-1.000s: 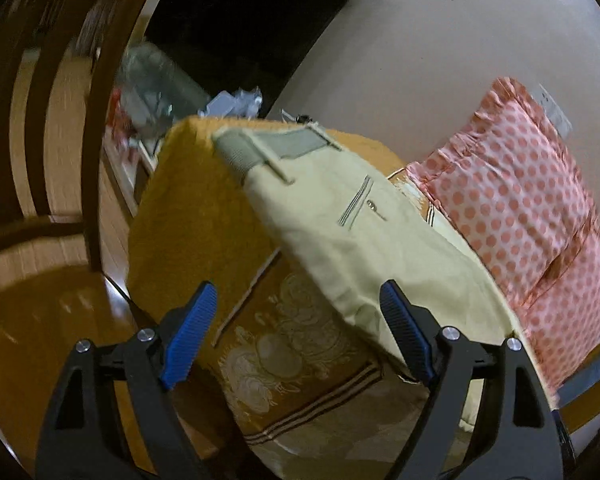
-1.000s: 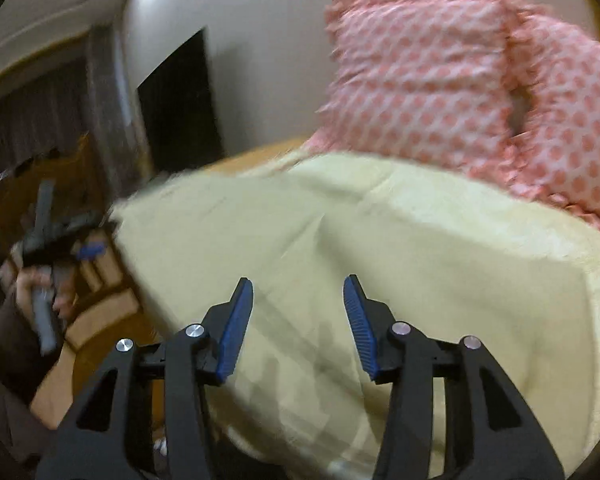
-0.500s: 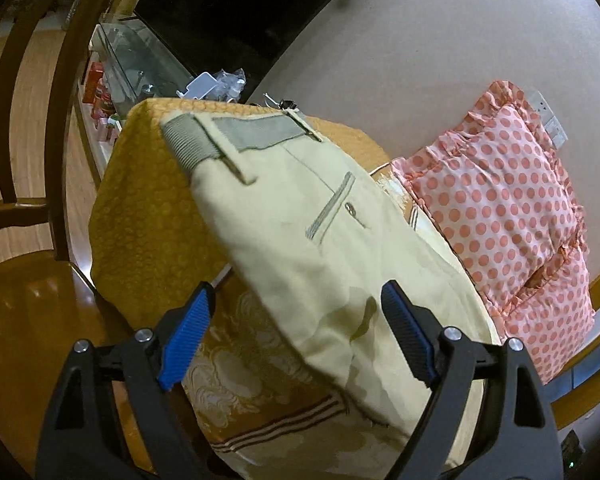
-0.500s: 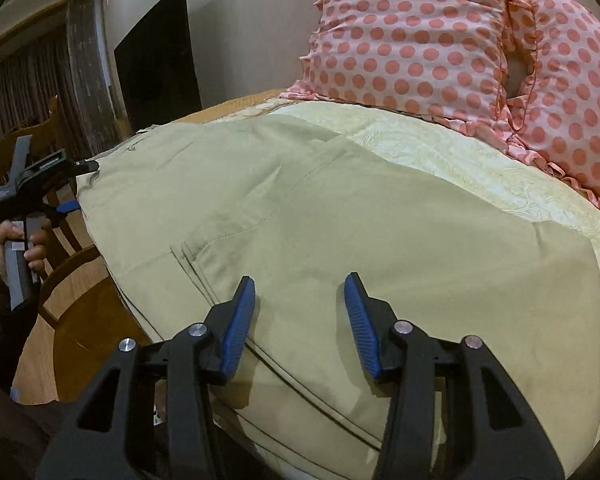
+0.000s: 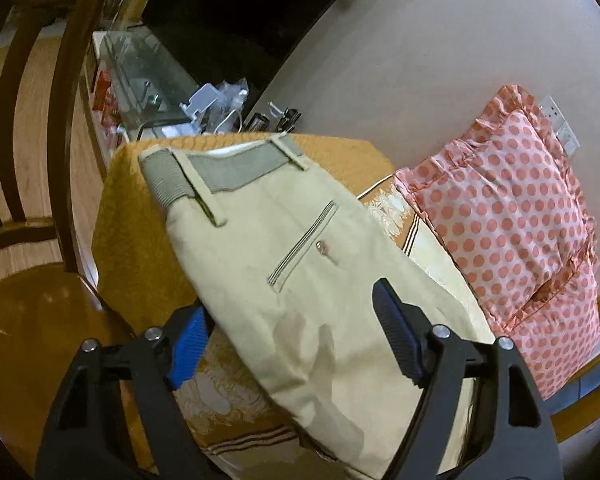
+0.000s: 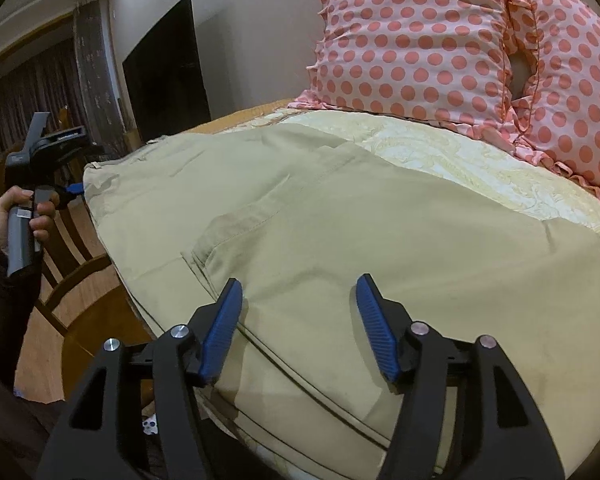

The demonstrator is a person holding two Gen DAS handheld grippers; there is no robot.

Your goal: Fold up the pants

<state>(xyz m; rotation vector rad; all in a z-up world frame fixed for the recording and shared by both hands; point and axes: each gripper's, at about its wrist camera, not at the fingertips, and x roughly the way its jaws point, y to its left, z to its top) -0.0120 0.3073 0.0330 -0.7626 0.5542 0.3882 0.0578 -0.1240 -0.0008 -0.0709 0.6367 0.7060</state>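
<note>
Beige pants (image 5: 300, 280) lie flat on the bed, waistband with grey lining (image 5: 220, 168) at the far end, a back pocket facing up. My left gripper (image 5: 296, 336) is open, its jaws straddling the pants' near edge, low over the cloth. In the right wrist view the pants (image 6: 340, 220) spread across the bed. My right gripper (image 6: 300, 320) is open just above the cloth near a folded seam. The left gripper also shows there, held by a hand (image 6: 40, 184) at the pants' left end.
An orange-and-cream bedspread (image 5: 132, 220) covers the bed. Two pink polka-dot pillows (image 6: 420, 40) lean on the wall behind the pants. A wooden chair (image 5: 40, 160) stands beside the bed. A glass shelf with clutter (image 5: 204, 104) is beyond the bed's end.
The left gripper has moved closer to the pants, so its jaws now straddle the near edge. The right gripper has settled low over the spread cloth, and its view is no longer blurred.
</note>
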